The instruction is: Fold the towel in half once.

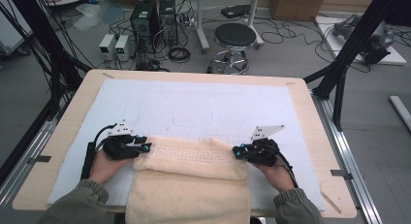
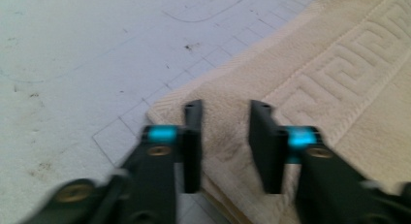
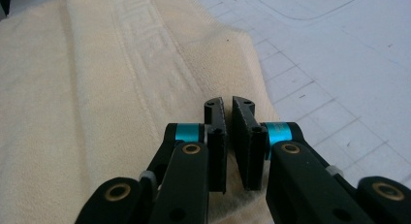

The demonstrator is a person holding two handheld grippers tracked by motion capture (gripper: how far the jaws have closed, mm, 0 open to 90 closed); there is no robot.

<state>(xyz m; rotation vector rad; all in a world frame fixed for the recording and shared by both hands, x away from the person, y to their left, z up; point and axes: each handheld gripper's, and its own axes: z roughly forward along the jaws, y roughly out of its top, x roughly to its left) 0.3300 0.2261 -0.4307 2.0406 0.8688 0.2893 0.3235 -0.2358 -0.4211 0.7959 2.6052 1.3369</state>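
Note:
A cream towel (image 1: 189,180) with a key-pattern band lies folded at the near side of the table and hangs over its front edge. My left gripper (image 1: 145,147) is at the towel's far left corner. In the left gripper view its jaws (image 2: 225,107) stand apart just above that corner of the towel (image 2: 339,64), with no cloth pressed between them. My right gripper (image 1: 236,151) is at the far right corner. In the right gripper view its jaws (image 3: 228,104) are nearly together over the edge of the towel (image 3: 97,88), and I see no cloth pinched between them.
A white gridded mat (image 1: 194,103) covers most of the wooden table (image 1: 310,117). Beyond the table's far edge stand a black stool (image 1: 235,37), computer towers (image 1: 145,15) and loose cables on the floor. A black frame post (image 1: 354,44) rises at the right.

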